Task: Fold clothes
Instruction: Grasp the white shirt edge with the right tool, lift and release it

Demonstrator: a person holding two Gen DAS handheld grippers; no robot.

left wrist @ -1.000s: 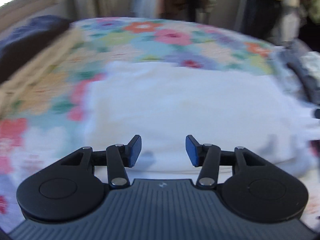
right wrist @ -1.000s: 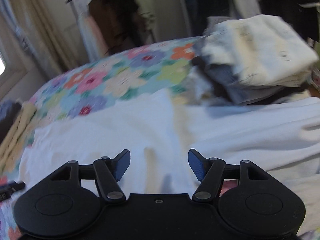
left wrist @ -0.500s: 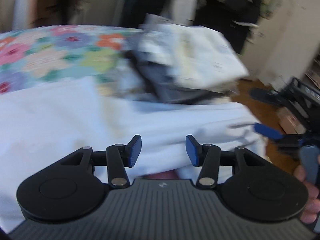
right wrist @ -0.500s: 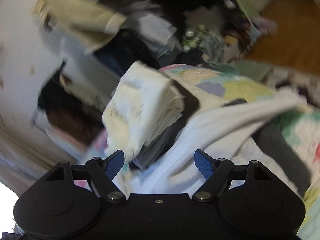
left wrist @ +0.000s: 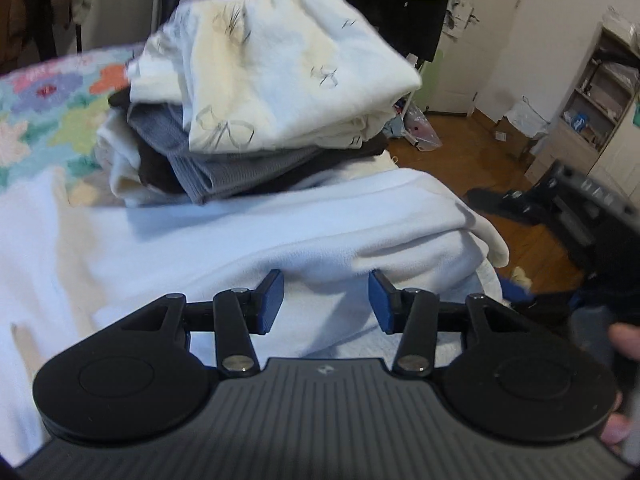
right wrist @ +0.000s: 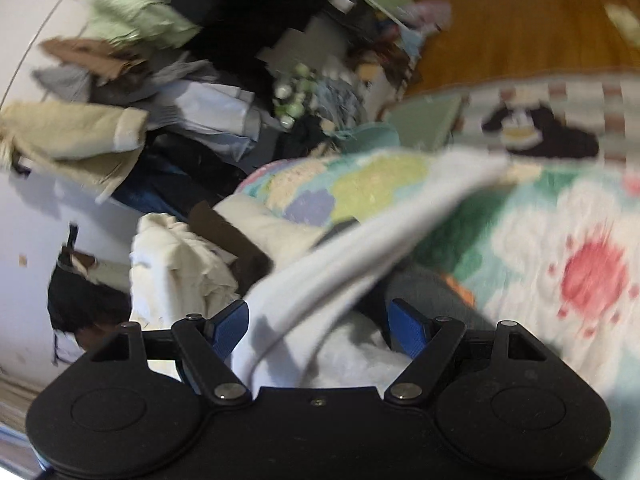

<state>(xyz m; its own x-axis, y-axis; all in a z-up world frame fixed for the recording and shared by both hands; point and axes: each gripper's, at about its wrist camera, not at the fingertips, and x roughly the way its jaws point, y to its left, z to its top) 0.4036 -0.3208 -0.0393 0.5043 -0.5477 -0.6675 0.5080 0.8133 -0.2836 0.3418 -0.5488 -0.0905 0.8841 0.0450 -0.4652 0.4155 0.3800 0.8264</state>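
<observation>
The white garment [left wrist: 248, 236] lies spread over the flowered bedspread [left wrist: 44, 120], filling the left wrist view from 9 o'clock across to its rounded, bunched end at about 3 o'clock, near the bed's edge above the wooden floor [left wrist: 472, 156]. In that view its long axis runs roughly 9 to 3. A stack of folded clothes [left wrist: 264, 92] sits at 12 o'clock, resting on the garment's far border.

The left gripper [left wrist: 325, 300] hangs just above the garment's near fold with jaws partly apart; cloth shows in the gap, but no pad presses it. Its spread looks steady.

In the blurred right wrist view, a long white strip of the garment [right wrist: 360, 248] runs from between the jaws out toward 1 o'clock over the bedspread. The right gripper [right wrist: 320, 326] stands wide, the strip between its pads [right wrist: 230, 330] but not pinched.

Judged from this, the right gripper is nearer the loose end, which will likely need clamping there; the left would pinch the fold straight ahead at 12 o'clock.
</observation>
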